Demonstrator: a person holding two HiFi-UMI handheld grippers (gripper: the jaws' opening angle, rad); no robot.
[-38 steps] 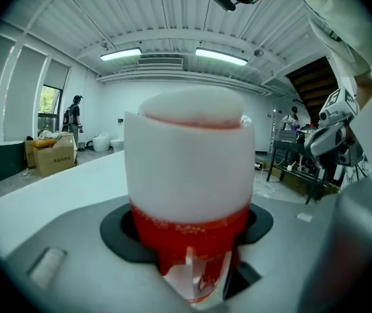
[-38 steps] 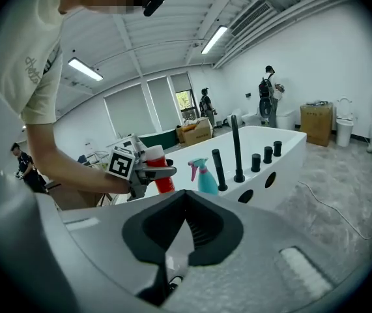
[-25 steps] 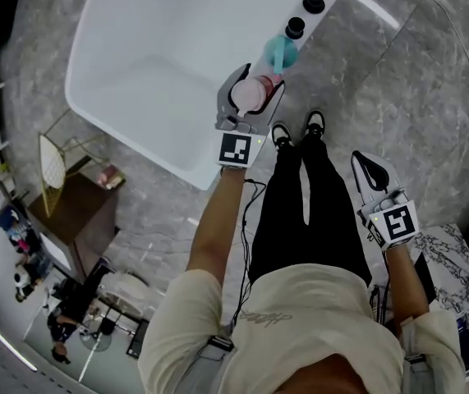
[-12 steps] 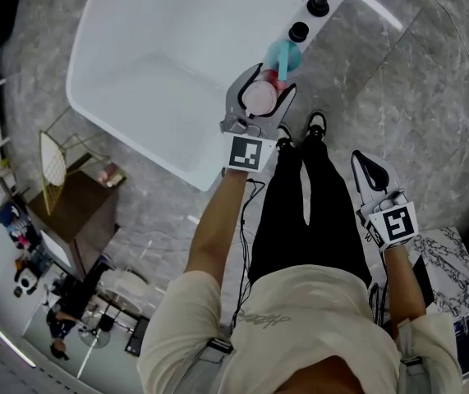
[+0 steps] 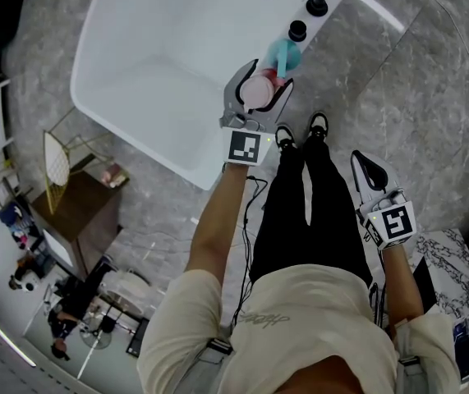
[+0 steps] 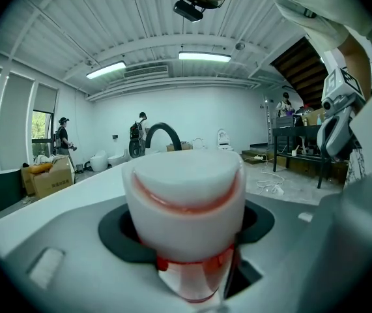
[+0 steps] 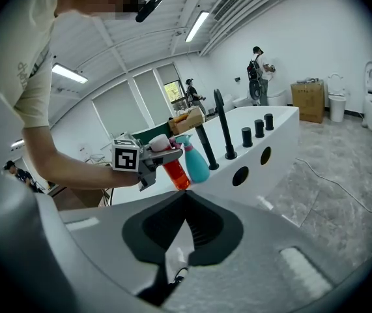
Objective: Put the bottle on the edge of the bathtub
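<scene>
The placing step is judged to be in hand: the bottle (image 5: 256, 93), red with a white cap, is clasped between the jaws of the left gripper (image 5: 265, 74), which have just been opening a little, and is held tilted over the near rim of the bathtub (image 5: 323, 25), just beside a teal spray bottle (image 5: 283, 54); whether its base touches the rim cannot be told. The right gripper (image 5: 367, 167) is seen closed and empty, well apart at the person's side; next, the bottle would need to be stood upright on the flat rim, clear of the spray bottle, before being let go.
</scene>
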